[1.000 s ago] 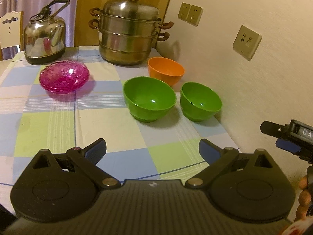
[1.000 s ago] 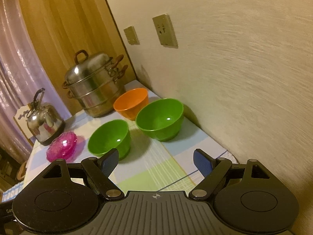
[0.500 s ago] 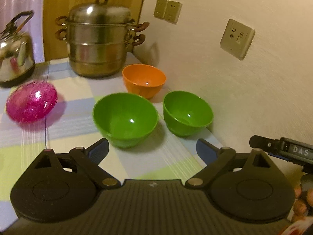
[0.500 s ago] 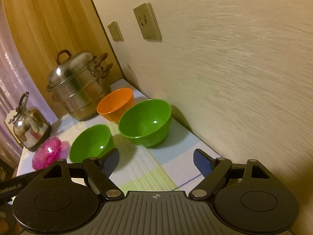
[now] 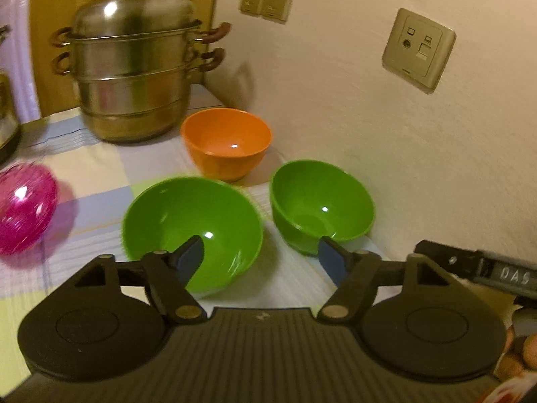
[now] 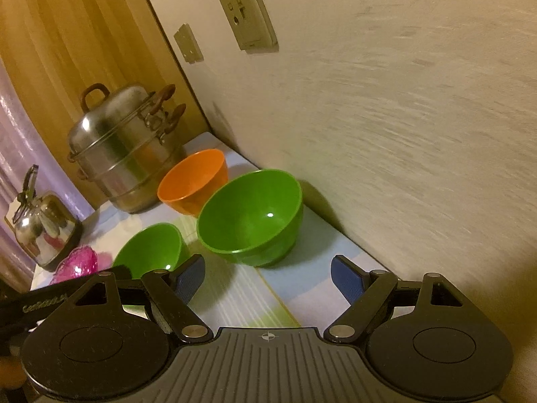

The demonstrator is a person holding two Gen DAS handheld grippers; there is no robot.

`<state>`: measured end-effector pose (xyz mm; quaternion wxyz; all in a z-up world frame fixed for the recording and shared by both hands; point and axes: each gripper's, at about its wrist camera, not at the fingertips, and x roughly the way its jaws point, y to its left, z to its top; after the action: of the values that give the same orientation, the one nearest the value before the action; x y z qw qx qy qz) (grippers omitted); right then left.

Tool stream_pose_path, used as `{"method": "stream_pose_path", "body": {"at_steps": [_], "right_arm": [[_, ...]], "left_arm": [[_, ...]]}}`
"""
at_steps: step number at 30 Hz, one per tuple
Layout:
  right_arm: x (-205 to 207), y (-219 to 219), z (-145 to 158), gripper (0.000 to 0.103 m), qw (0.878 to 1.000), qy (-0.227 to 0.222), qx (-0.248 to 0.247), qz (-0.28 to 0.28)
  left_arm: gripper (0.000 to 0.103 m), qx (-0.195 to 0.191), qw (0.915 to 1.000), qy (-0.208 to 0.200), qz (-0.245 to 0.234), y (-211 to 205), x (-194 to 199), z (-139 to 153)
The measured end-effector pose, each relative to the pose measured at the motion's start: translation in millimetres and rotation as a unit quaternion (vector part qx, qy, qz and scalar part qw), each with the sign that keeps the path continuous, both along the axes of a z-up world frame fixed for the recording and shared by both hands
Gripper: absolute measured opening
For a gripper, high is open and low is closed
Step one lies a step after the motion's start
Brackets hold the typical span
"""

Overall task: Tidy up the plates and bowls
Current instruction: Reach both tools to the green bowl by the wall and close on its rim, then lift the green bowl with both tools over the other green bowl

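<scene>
On the checked tablecloth (image 5: 100,168), two green bowls stand side by side in front of an orange bowl (image 5: 226,137). My left gripper (image 5: 261,257) hovers at the near right rim of the larger green bowl (image 5: 188,215), and its jaws are closing. Its left finger shows over the bowl's inside and the rim lies between the fingers, with no pad pressing. The other green bowl (image 5: 322,201) sits near the wall. My right gripper (image 6: 267,272) is open and holds nothing, just short of that bowl (image 6: 250,215). A pink glass dish (image 5: 23,208) lies at the left.
A stacked steel steamer pot (image 5: 134,77) stands behind the orange bowl (image 6: 194,178), with a kettle (image 6: 43,228) to its left. The wall with sockets (image 5: 419,47) runs close along the right of the bowls. The right gripper's body (image 5: 486,268) is at the left view's right edge.
Both grippers have moved forward toward the bowls, which now look larger and closer. The left gripper's fingers have drawn nearer together. No bowl has moved.
</scene>
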<state>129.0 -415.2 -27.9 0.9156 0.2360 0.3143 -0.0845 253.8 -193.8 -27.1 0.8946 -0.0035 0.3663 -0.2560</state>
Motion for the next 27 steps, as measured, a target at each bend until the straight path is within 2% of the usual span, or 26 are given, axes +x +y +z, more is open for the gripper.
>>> {"method": "stream_pose_path", "body": {"at_steps": [3, 5, 7, 12, 18, 20, 27], "right_arm": [[12.2, -0.9, -3.2, 0.077, 1.0, 0.001, -0.002, -0.005], [20.1, -2.4, -5.5, 0.069, 1.0, 0.002, -0.001, -0.011], [28.3, -4.0, -8.2, 0.067, 1.0, 0.003, -0.001, -0.019], [50.2, -5.9, -19.3, 0.058, 0.999, 0.006, -0.005, -0.033], [75.2, -9.8, -38.8, 0.046, 0.998, 0.016, 0.006, -0.054], [82.4, -11.7, -45.1, 0.039, 0.998, 0.023, 0.006, -0.057], [100.6, -21.7, -58.3, 0.033, 0.997, 0.041, 0.021, -0.068]], "left_arm": [[0.067, 0.004, 0.9997, -0.003, -0.023, -8.6, 21.5, 2.4], [0.065, 0.011, 0.9991, -0.009, -0.04, -15.4, 36.1, 3.6], [0.062, 0.009, 0.9984, -0.006, -0.055, -20.6, 52.7, 2.1], [0.043, 0.021, 0.996, 0.009, -0.086, -43.1, 89.3, -10.0], [0.033, 0.035, 0.9946, 0.036, -0.092, -64.0, 123.1, -33.7], [0.029, 0.038, 0.994, 0.041, -0.094, -71.5, 131.2, -40.8], [0.024, 0.059, 0.9927, 0.042, -0.096, -91.9, 141.4, -56.1]]}}
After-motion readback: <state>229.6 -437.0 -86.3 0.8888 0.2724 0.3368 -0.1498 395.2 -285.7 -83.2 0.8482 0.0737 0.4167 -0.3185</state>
